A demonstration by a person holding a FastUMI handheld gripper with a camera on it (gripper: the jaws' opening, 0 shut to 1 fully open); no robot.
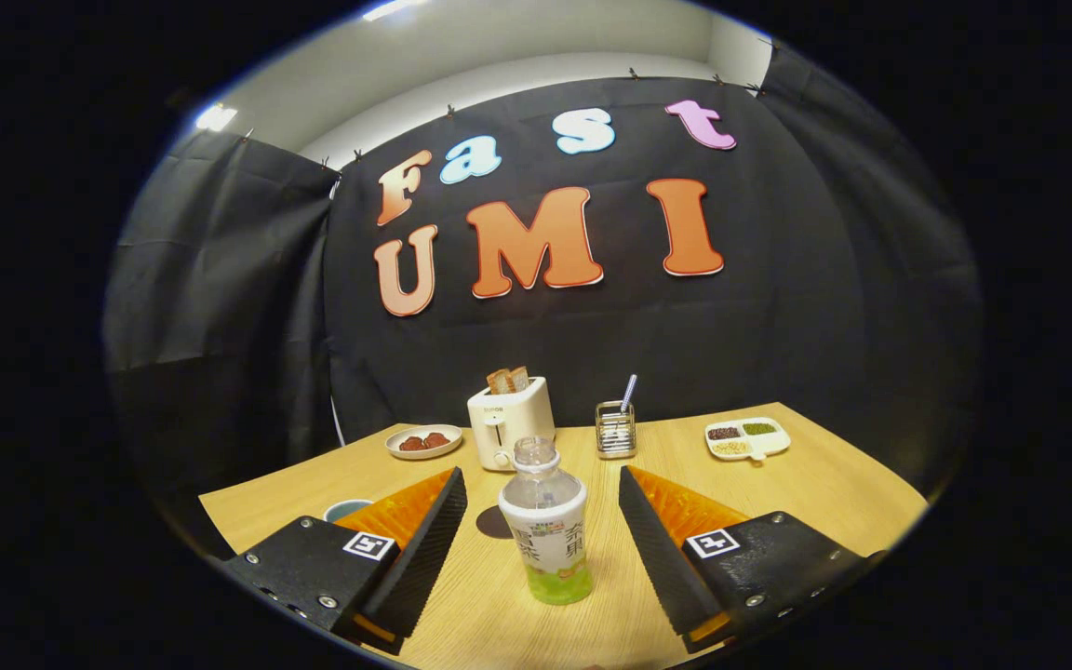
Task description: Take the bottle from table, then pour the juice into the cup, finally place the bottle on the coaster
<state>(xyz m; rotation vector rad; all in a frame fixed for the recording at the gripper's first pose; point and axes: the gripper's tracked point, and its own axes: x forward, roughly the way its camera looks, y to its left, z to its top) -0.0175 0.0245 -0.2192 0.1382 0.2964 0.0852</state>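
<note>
Straddling the bottle [545, 521] in the gripper view, the gripper [541, 540] is holding its jaws wide apart, gripping nothing, with clear gaps on both sides. Bottle is standing upright on the tabletop [824, 484], uncapped, dead ahead at 12 o'clock between the fingers, long axis vertical. Coaster [491, 524] is lying just behind it at 11 o'clock; cup [346, 509] is sitting past the left finger at 10 o'clock. Judgement: jaws need only be closing squarely on the bottle.

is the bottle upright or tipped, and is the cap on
Upright: the bottle stands on the table between the open gripper fingers, untouched. No cap shows on its neck.
</note>
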